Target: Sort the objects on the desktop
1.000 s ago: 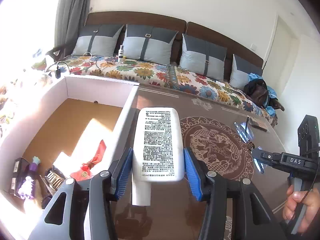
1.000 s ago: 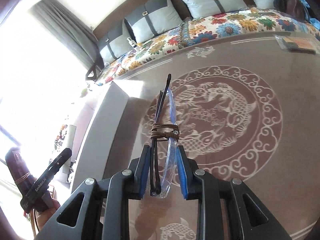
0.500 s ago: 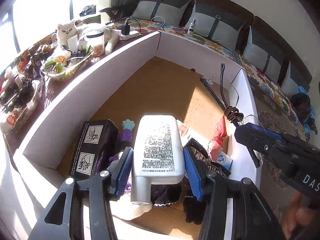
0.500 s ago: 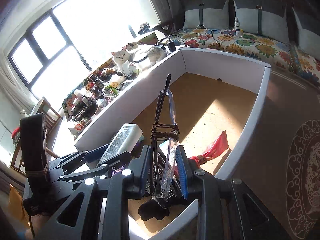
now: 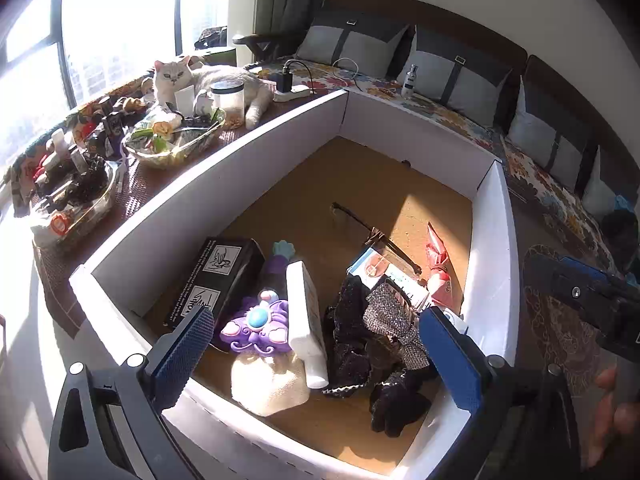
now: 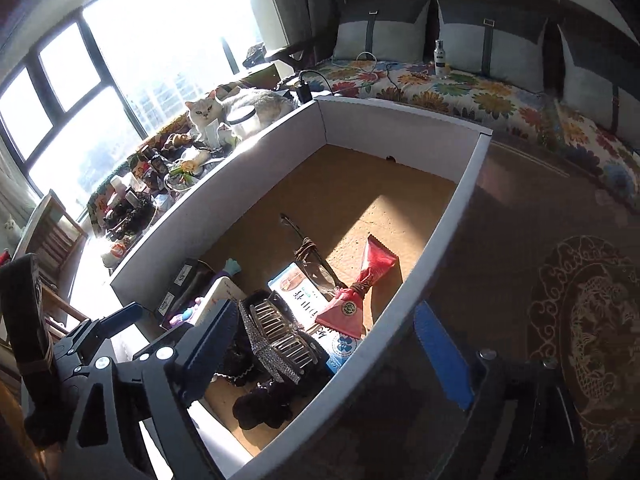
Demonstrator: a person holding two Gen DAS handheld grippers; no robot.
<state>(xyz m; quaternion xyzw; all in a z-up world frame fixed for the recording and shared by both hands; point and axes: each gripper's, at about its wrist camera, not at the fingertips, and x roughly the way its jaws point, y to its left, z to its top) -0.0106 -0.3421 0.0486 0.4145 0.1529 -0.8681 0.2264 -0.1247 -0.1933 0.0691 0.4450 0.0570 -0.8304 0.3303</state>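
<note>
A white cardboard box (image 5: 240,168) holds the sorted items. The white tube (image 5: 304,316) lies on its side inside, against a purple toy (image 5: 258,324). The tied bundle of glasses (image 5: 372,236) (image 6: 308,248) rests on the box floor by a red packet (image 6: 360,292). My left gripper (image 5: 320,350) hovers over the near end of the box, its jaws opening wide and empty. My right gripper (image 6: 326,342) straddles the box's right wall (image 6: 452,220), its jaws also opening with nothing held. A sparkly hair clip (image 6: 276,328) lies below it.
A cat (image 5: 208,80) lies on the ledge left of the box, beside a glass bowl (image 5: 172,136) of small things and a jar (image 5: 228,96). A black carton (image 5: 216,276) stands in the box. The patterned tabletop (image 6: 592,320) spreads to the right, with a sofa behind.
Both grippers have opened. The white tube dropped from the left one and the glasses bundle from the right one; both now lie in the box.
</note>
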